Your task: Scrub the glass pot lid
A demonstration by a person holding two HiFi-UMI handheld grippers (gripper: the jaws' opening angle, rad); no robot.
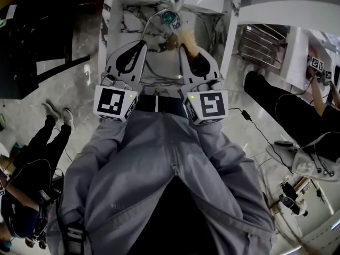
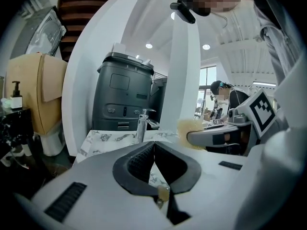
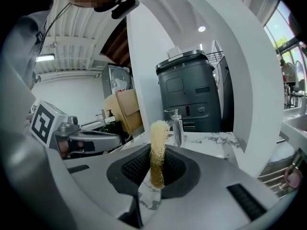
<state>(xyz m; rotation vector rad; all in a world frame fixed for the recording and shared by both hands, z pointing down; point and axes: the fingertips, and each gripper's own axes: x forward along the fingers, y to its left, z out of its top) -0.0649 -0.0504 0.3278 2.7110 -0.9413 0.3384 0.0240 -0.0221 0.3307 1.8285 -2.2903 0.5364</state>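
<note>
The fingers [image 3: 135,169] of your right gripper [image 3: 157,148] are almost together, pinched on a yellow fibrous scrubber [image 3: 157,128]. Its long axis stands upright between the pads, and its frayed top rises above the fingertips. The fingers [image 2: 139,161] of your left gripper [image 2: 154,143] are closed tip to tip with nothing between them. You hold both grippers side by side in front of your waist, near each other but apart. Their marker cubes face up, and both are aimed forward and tipped slightly down. Beyond the fingertips is a marble sink [image 1: 127,20] with a chrome tap [image 3: 176,123]. In the basin, ahead of and between the two sets of fingertips, a thin curved rim round a teal knob looks to be the glass pot lid [image 1: 169,17]. Its tilt cannot be made out.
</note>
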